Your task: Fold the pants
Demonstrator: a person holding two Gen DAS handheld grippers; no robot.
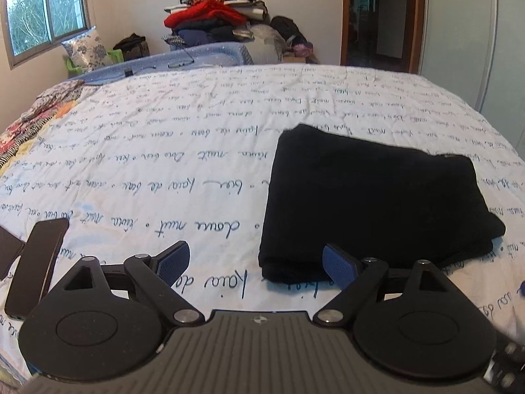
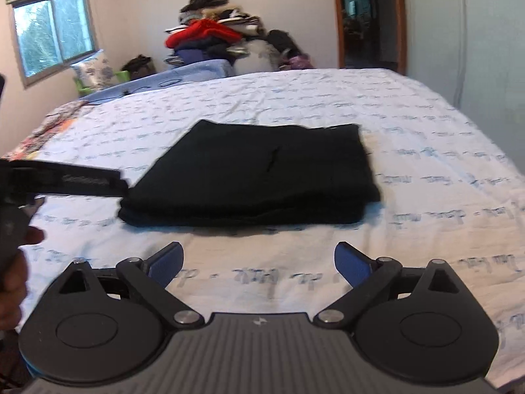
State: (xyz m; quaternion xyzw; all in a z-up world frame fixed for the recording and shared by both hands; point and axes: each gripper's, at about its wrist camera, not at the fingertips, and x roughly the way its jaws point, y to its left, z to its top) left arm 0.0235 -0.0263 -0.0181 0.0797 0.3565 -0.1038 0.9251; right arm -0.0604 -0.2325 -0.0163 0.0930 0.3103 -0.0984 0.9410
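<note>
The black pants (image 1: 377,197) lie folded into a thick rectangle on the white bedspread with script print (image 1: 164,151). My left gripper (image 1: 254,259) is open, just in front of the stack's near left corner. Its right blue pad (image 1: 336,267) overlaps the pants' near edge, and nothing sits between the pads. In the right wrist view the folded pants (image 2: 256,177) lie ahead on the bedspread (image 2: 426,164). My right gripper (image 2: 259,259) is open over bare sheet, short of the stack. The left gripper's black finger (image 2: 82,182) reaches the stack's left corner, with a hand (image 2: 13,262) behind it.
Two dark phones (image 1: 36,262) lie at the bed's near left. A patterned cloth (image 1: 39,121) covers the far left edge. Beyond the bed stand a blue tub (image 1: 197,57), a tall pile of clothes (image 1: 210,16), a window (image 1: 42,10) and a doorway (image 1: 377,16).
</note>
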